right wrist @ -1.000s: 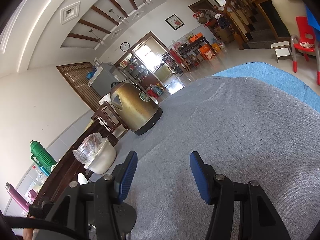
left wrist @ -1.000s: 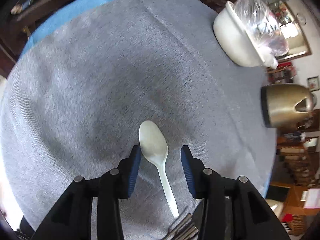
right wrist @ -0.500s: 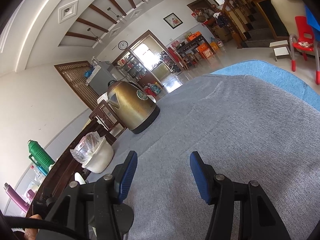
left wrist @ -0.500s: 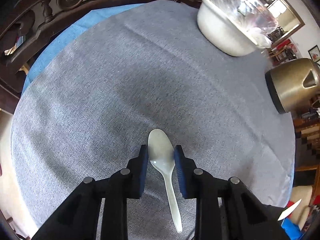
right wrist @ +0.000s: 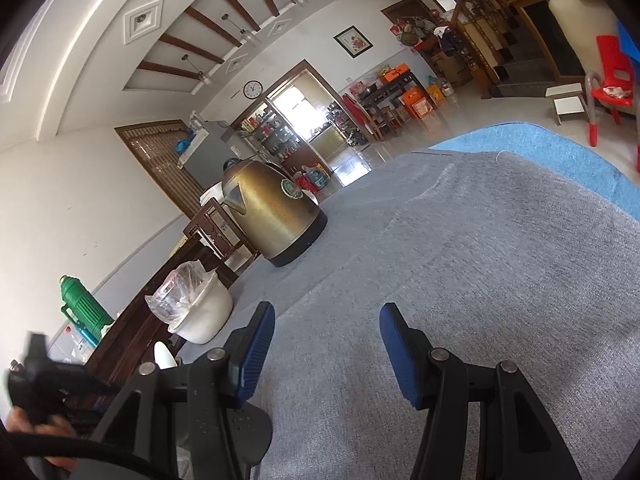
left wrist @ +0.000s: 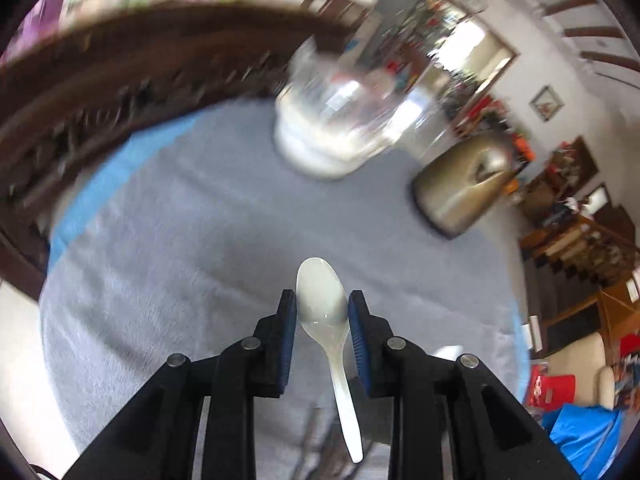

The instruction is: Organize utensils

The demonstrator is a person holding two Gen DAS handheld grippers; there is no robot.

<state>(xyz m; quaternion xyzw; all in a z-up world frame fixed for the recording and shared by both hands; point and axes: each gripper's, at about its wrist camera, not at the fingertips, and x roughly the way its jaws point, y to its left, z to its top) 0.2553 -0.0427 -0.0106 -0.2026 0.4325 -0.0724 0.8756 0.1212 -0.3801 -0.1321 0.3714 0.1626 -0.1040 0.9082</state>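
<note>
My left gripper (left wrist: 322, 310) is shut on a white plastic spoon (left wrist: 326, 320), clamped at the bowl, with the handle hanging back between the fingers. The spoon is lifted above the grey tablecloth (left wrist: 200, 240). Blurred metal utensils (left wrist: 316, 440) lie on the cloth below the gripper. My right gripper (right wrist: 326, 344) is open and empty above the cloth (right wrist: 480, 260). The spoon's tip (right wrist: 164, 354) and the left gripper (right wrist: 40, 380) show at the left of the right wrist view.
A white bowl with a clear plastic bag (left wrist: 324, 132) (right wrist: 200, 312) and a brass-coloured kettle (left wrist: 460, 184) (right wrist: 272, 216) stand at the far side of the table. A dark carved wooden rail (left wrist: 100, 92) borders the table's left. A green flask (right wrist: 80, 304) stands behind it.
My left gripper closed on the spoon's bowl, then lifted and tilted up, so the view now shows the room. The right gripper has barely moved.
</note>
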